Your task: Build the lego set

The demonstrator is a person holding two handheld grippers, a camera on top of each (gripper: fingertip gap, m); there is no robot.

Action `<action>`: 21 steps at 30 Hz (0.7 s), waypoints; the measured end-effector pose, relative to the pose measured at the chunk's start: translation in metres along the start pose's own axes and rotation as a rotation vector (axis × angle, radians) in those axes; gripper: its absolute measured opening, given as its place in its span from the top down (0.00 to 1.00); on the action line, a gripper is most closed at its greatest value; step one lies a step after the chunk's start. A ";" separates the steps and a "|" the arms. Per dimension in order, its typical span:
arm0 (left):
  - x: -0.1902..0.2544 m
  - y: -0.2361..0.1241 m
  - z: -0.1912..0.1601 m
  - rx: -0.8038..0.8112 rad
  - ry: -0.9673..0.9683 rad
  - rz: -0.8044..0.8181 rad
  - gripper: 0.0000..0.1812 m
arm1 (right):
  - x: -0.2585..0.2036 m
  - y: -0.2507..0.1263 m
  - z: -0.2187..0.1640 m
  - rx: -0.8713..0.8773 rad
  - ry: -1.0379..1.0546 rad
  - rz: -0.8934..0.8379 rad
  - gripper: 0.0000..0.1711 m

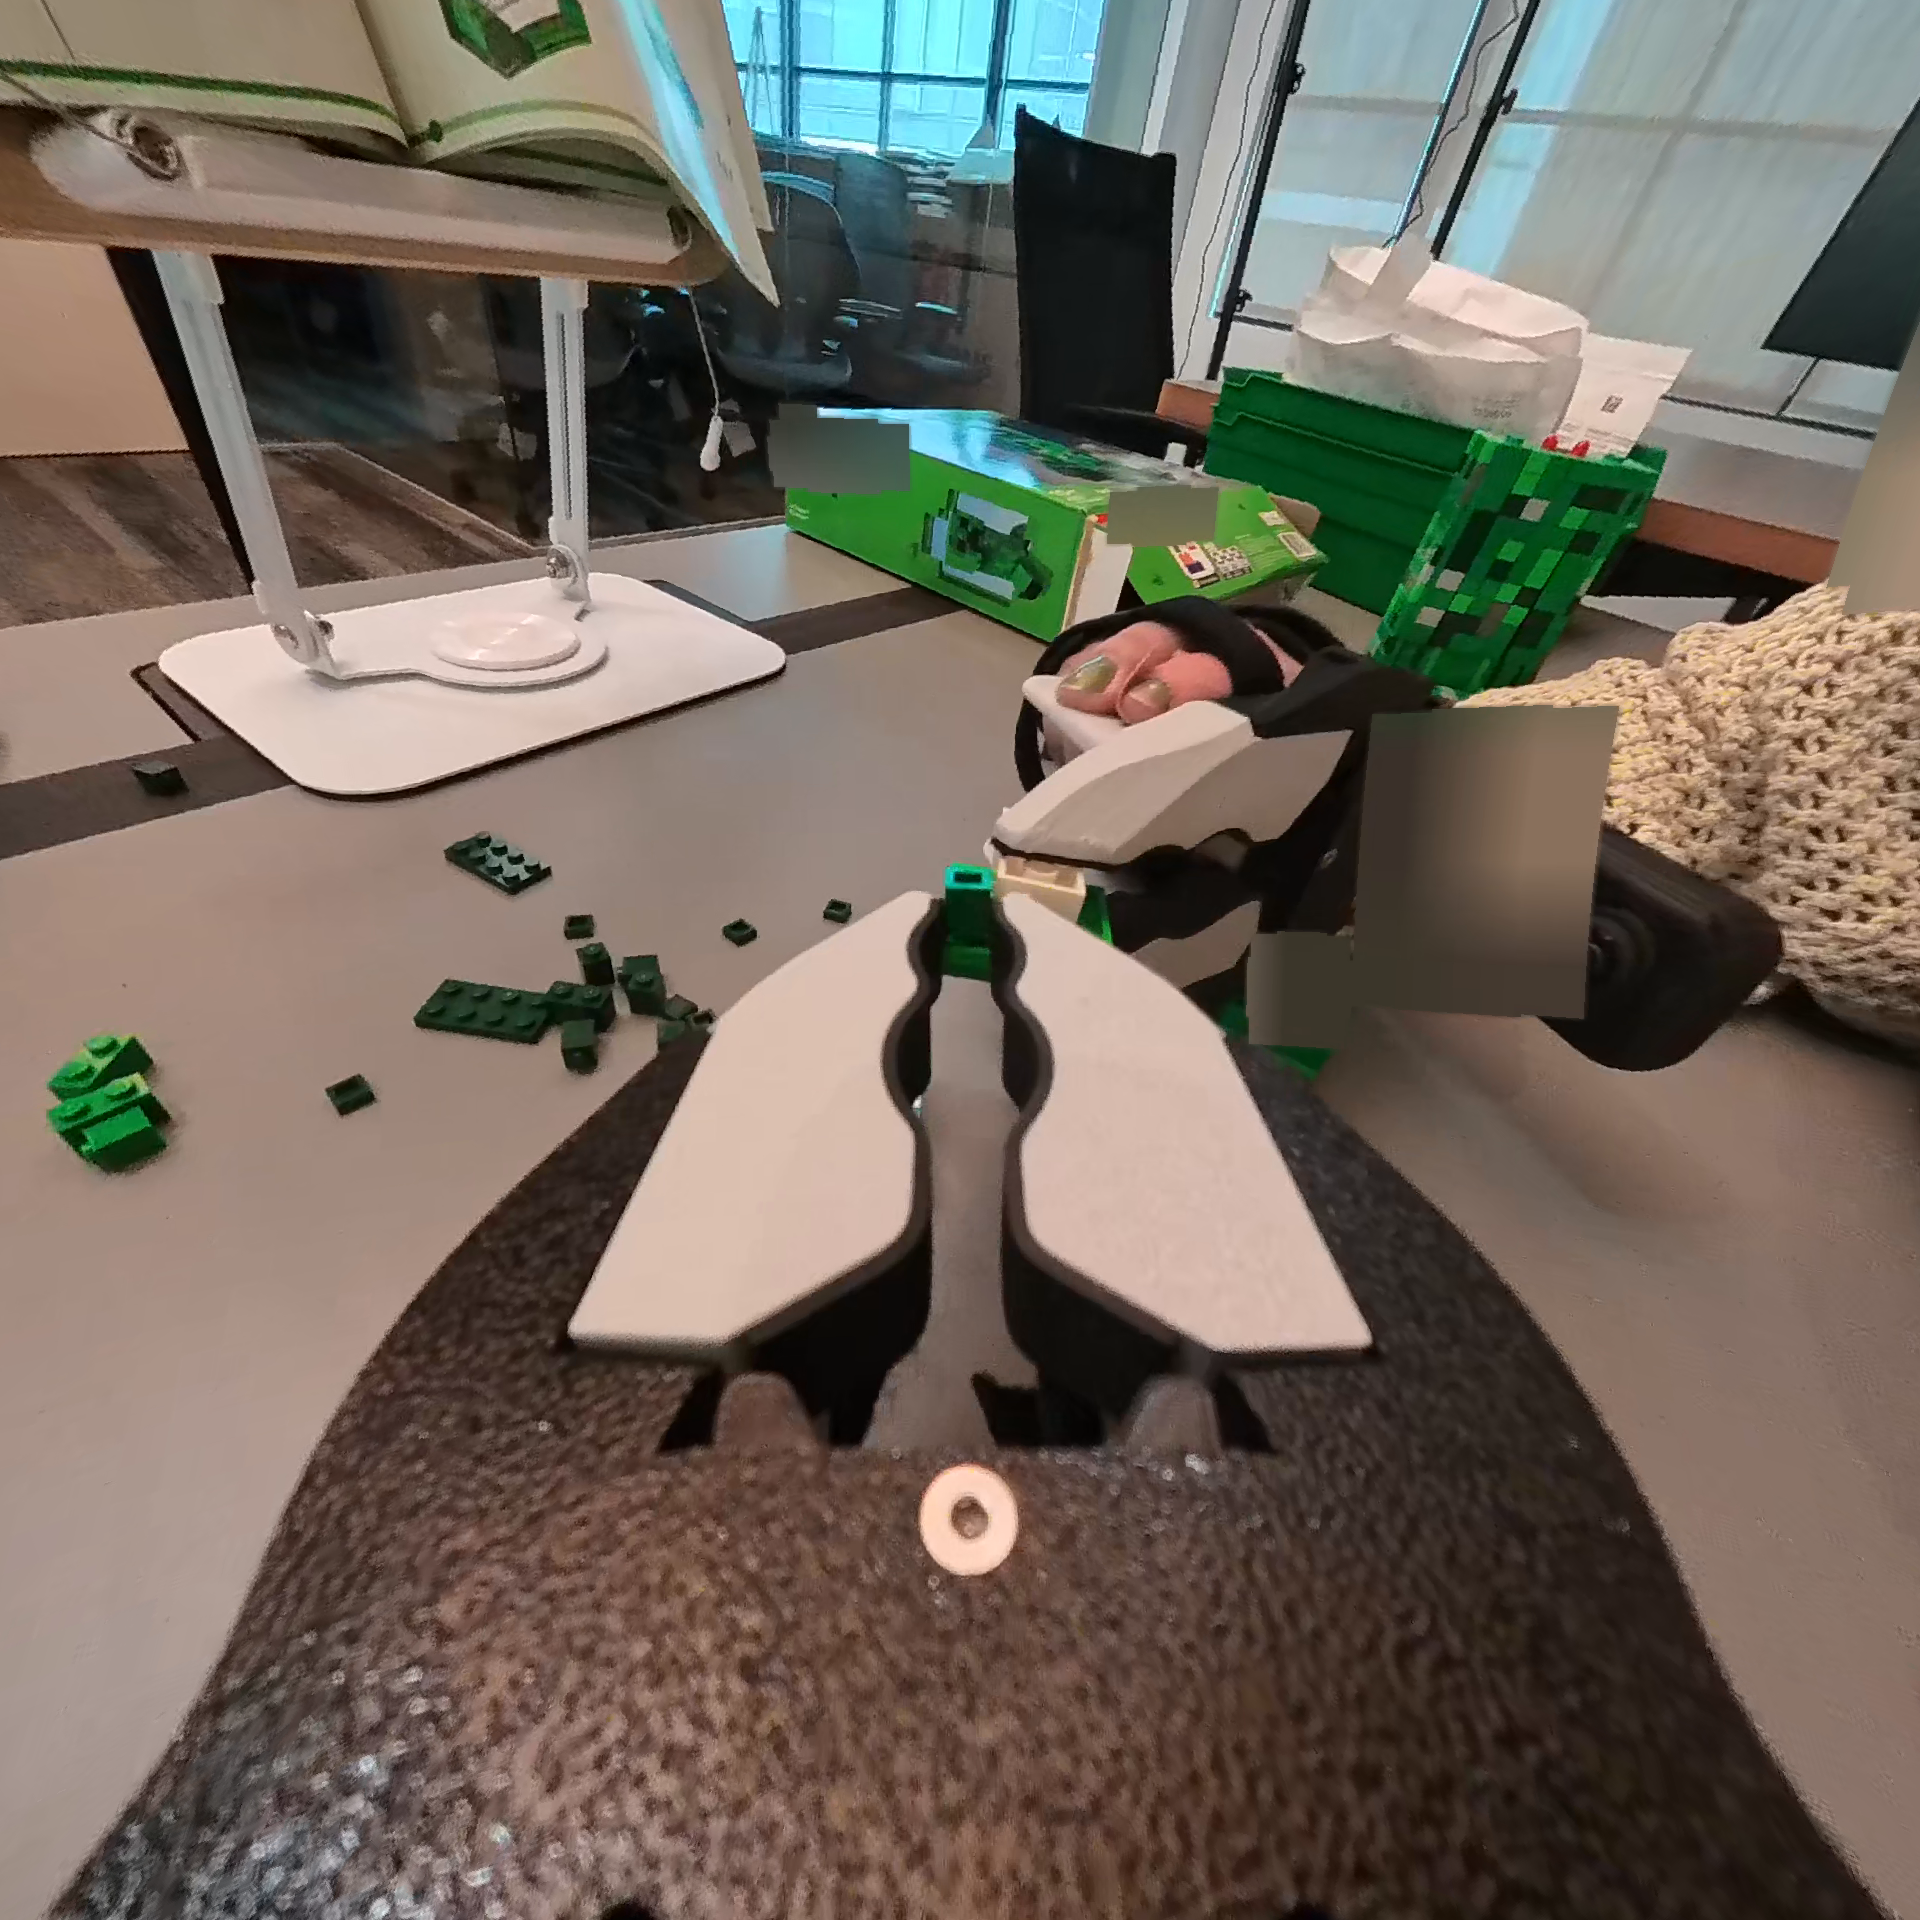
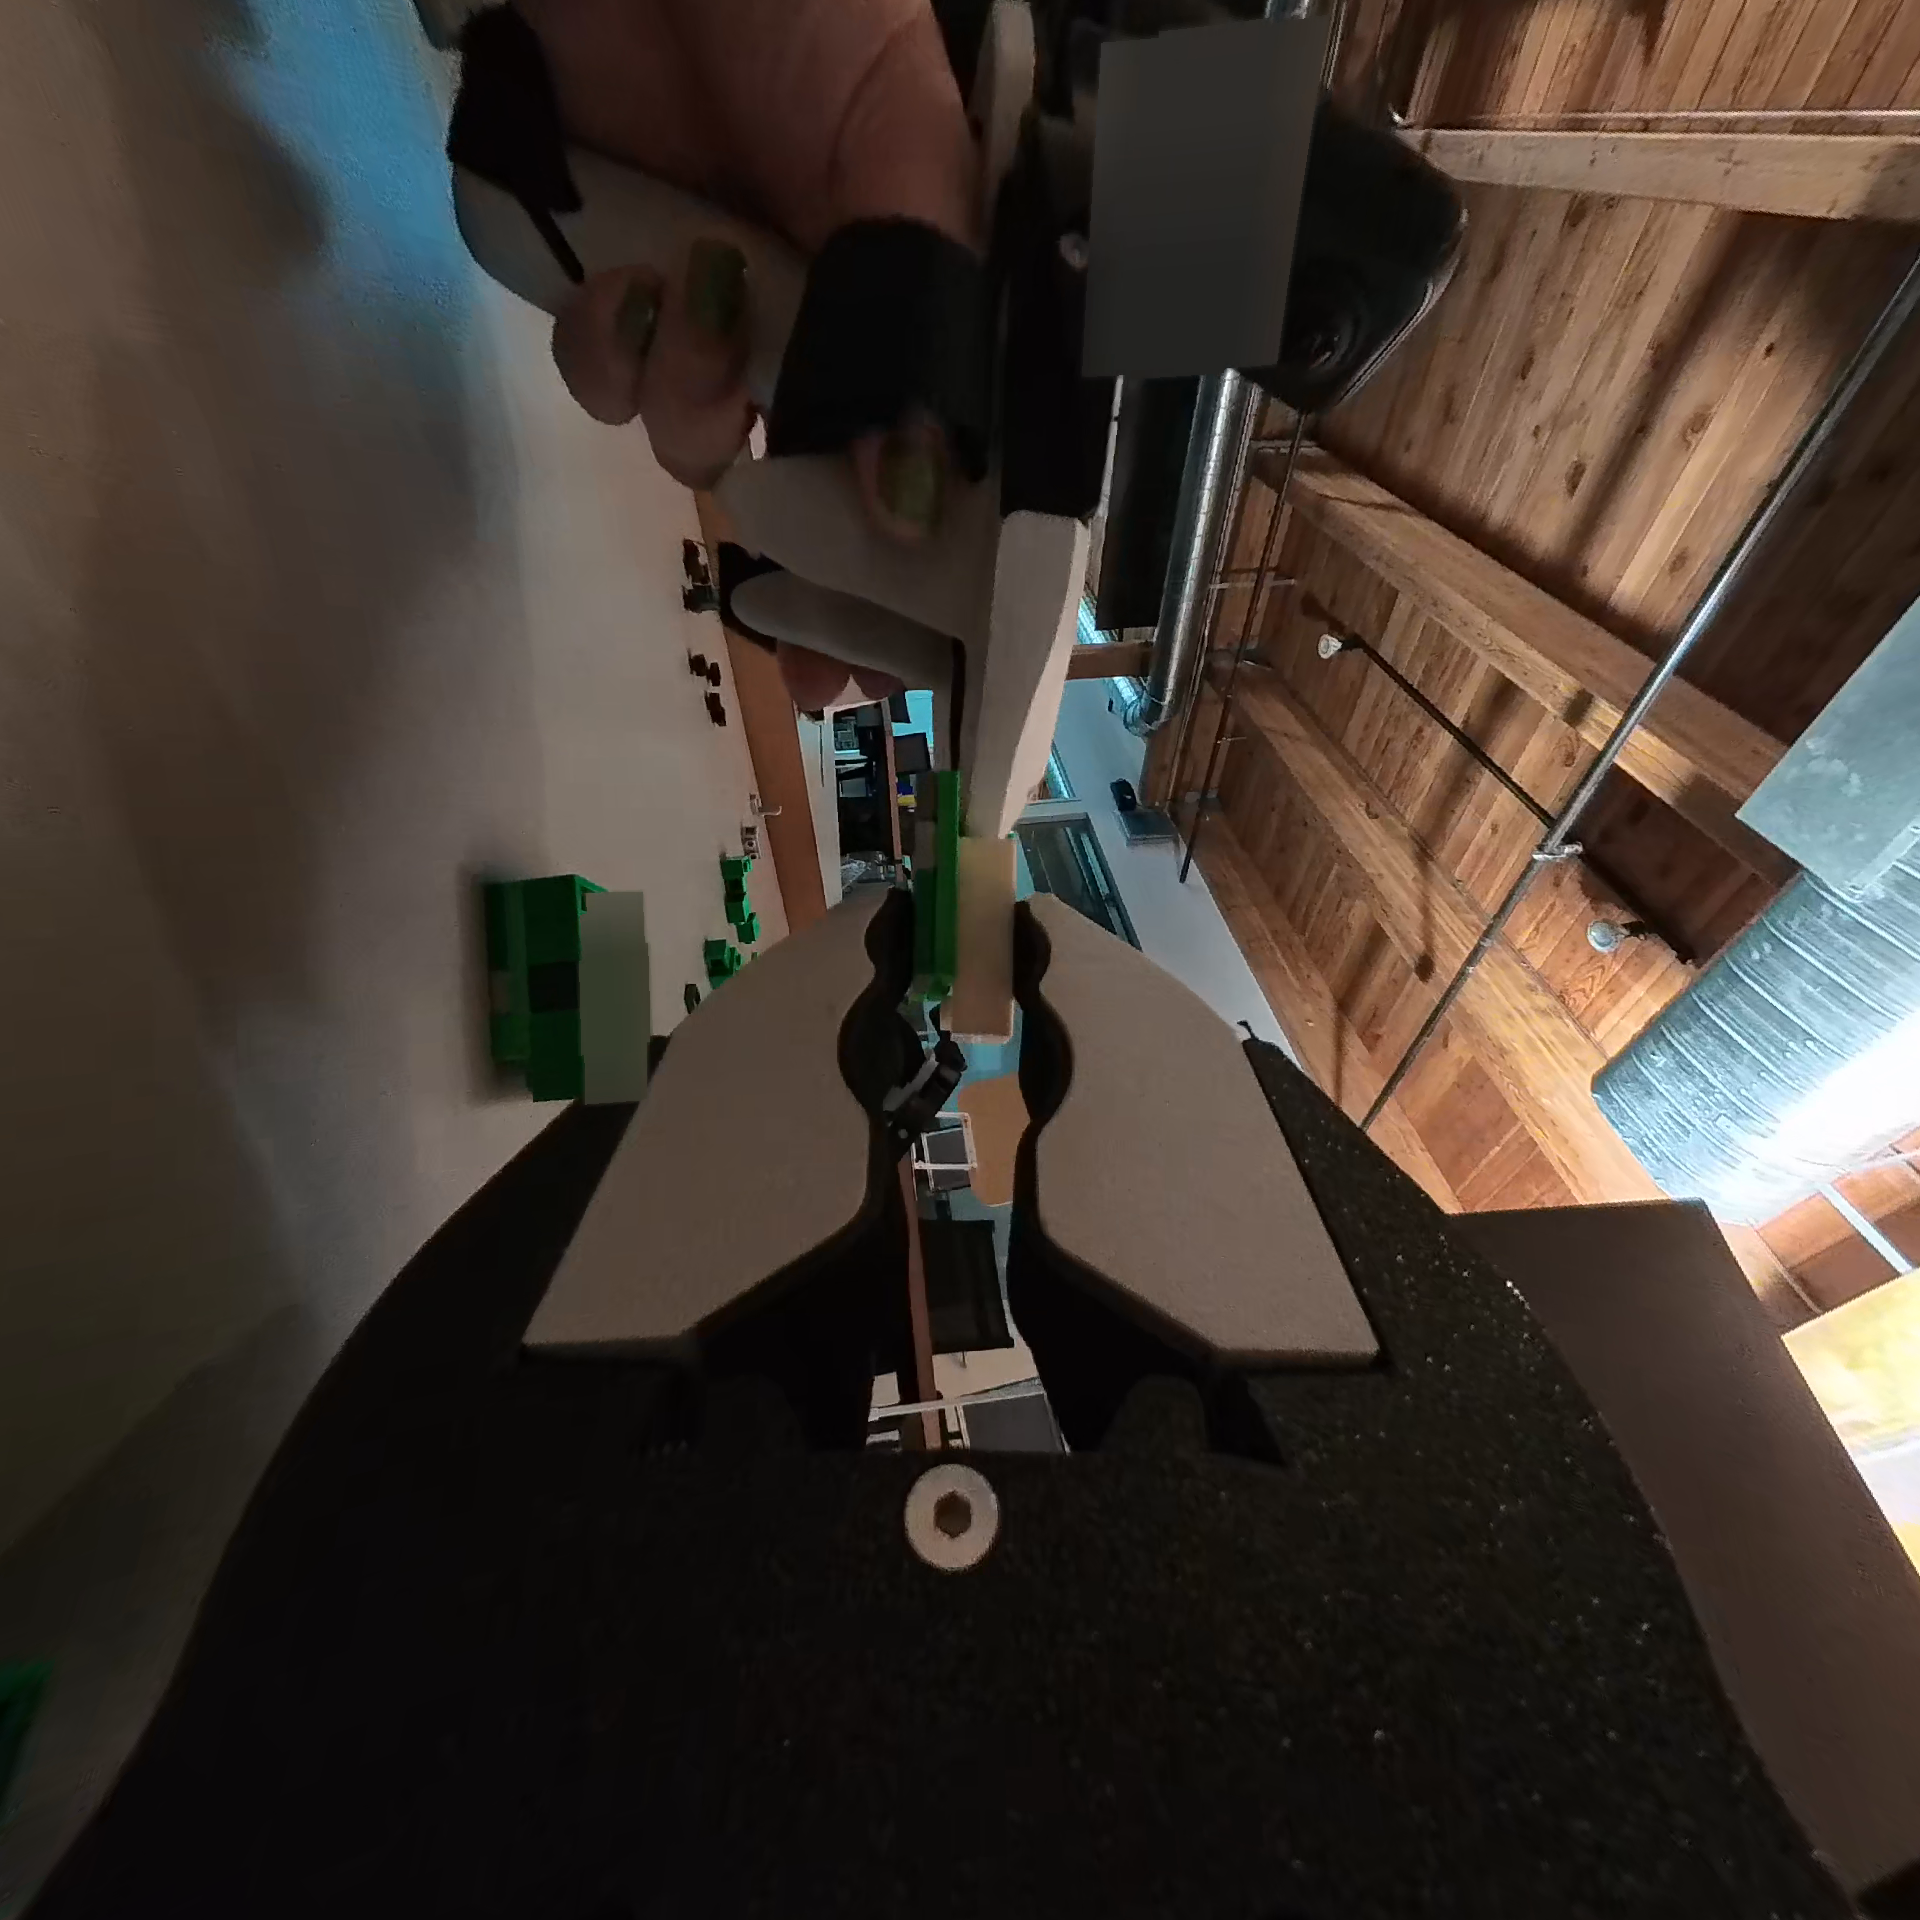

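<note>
Left gripper (image 1: pixel 964 920): its fingers are clamped tight on a small bright green piece (image 1: pixel 968 902), held up above the bench (image 1: pixel 312 1299). Right gripper (image 2: pixel 961 940) meets it from the side, fingers pinching a cream brick (image 2: pixel 983 945) that sits flush against a green piece (image 2: pixel 940 883). In the left wrist view the cream brick (image 1: pixel 1044 883) touches the green one. Out to the left, dark green plates (image 1: pixel 499 862) and bright green bricks (image 1: pixel 104 1101) lie scattered. Farther back, a white book stand (image 1: pixel 468 675) carries the open instruction booklet (image 1: pixel 520 83), with the green box (image 1: pixel 1039 520) and a built green block (image 1: pixel 1507 561) behind.
</note>
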State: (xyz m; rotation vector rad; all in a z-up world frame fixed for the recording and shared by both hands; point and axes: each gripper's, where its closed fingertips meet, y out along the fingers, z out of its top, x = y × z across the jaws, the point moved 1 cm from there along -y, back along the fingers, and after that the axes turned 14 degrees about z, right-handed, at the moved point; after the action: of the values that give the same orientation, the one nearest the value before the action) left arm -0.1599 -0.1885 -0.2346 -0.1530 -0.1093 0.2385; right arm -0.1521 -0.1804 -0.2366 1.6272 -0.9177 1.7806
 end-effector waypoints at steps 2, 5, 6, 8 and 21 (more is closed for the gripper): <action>0.000 -0.001 0.000 0.001 0.008 0.002 0.96 | 0.000 0.000 0.000 0.000 0.000 -0.001 0.90; 0.001 -0.001 0.001 0.005 0.009 0.000 0.96 | 0.000 0.000 0.000 0.000 0.002 -0.002 0.90; 0.001 -0.001 0.002 0.008 0.010 -0.004 0.95 | 0.000 0.000 0.000 0.000 0.003 -0.002 0.90; 0.002 -0.002 0.002 0.011 0.012 -0.010 0.95 | 0.000 0.000 0.000 0.000 0.003 -0.002 0.90; 0.001 -0.005 0.004 0.016 0.013 -0.018 0.95 | -0.001 0.000 -0.001 0.002 0.011 0.002 0.90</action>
State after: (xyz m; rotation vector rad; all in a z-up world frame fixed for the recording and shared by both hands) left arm -0.1579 -0.1921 -0.2293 -0.1372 -0.0956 0.2201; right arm -0.1526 -0.1799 -0.2372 1.6168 -0.9131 1.7909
